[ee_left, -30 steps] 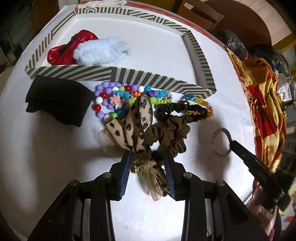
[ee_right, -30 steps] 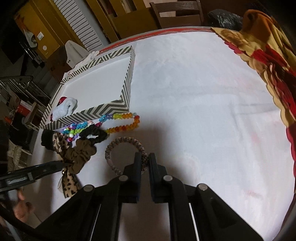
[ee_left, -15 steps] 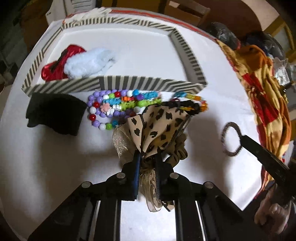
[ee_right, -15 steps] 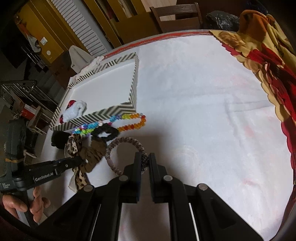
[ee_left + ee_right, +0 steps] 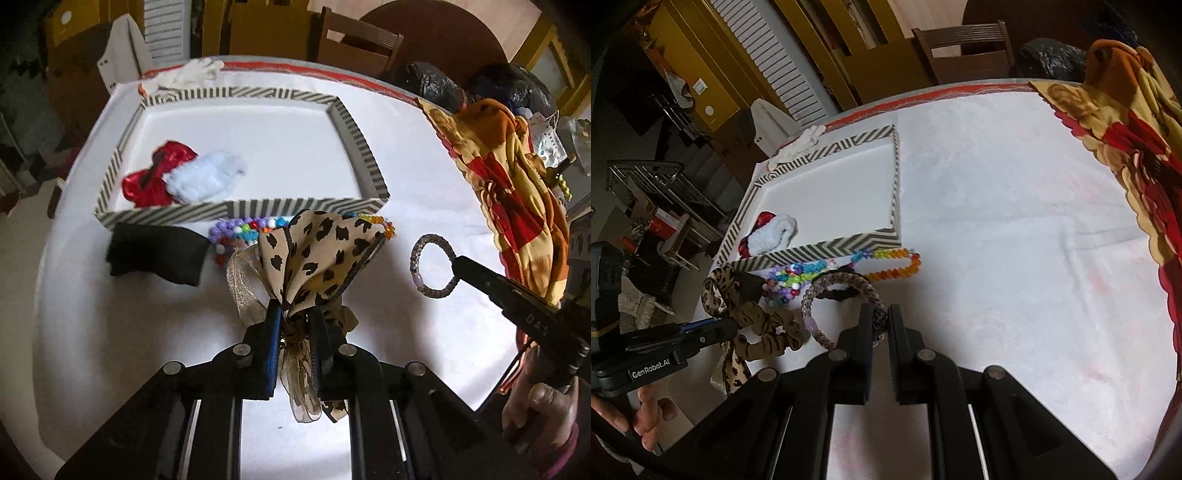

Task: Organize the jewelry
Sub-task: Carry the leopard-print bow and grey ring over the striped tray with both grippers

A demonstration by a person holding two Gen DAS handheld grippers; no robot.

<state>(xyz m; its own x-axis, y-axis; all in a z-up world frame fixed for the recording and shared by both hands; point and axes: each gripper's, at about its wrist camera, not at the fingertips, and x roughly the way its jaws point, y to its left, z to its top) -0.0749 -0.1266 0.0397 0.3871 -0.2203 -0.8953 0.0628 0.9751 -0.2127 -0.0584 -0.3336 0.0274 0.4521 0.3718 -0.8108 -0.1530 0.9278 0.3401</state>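
The left gripper has its fingers clamped on the knot of a leopard-print fabric hair bow with a gauzy gold ribbon, so the bow fans out ahead of the fingers, lifted off the white-clothed bench. The right gripper pinches a braided grey-brown elastic bracelet by its rim, so the loop hangs free. Both seem bound for the chevron-striped shallow box beyond the fingers. The left tool's body reads "GenRobot.AI" in the right wrist view.
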